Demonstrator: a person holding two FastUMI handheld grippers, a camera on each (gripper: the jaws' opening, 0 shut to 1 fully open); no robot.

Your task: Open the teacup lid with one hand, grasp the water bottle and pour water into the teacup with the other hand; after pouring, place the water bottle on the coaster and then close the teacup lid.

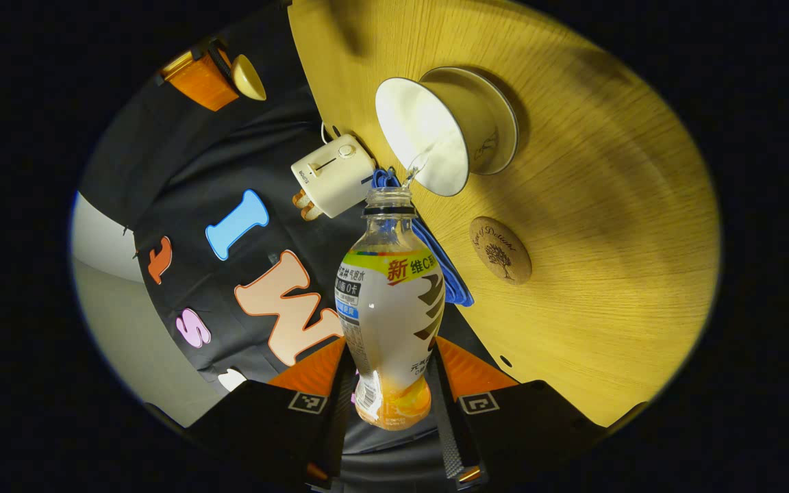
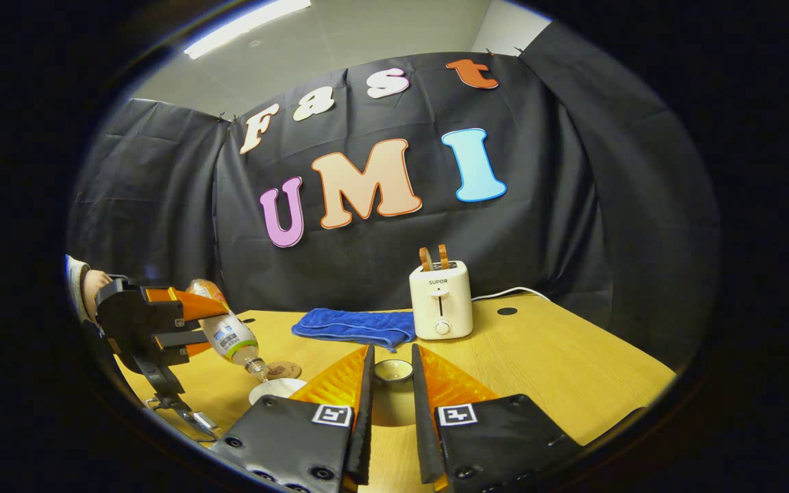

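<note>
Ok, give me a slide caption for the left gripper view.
Left gripper tips the water bottle, pouring into the open teacup beside the coaster.

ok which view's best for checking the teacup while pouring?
Left gripper view: the teacup sits close, its open mouth facing the camera, water bottle neck at its rim. Right gripper view shows the teacup small at the edge, partly behind the gripper's own finger.

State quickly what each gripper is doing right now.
Left gripper: closed on the water bottle, tilted over the teacup.
Right gripper: closed on the teacup lid.
</note>
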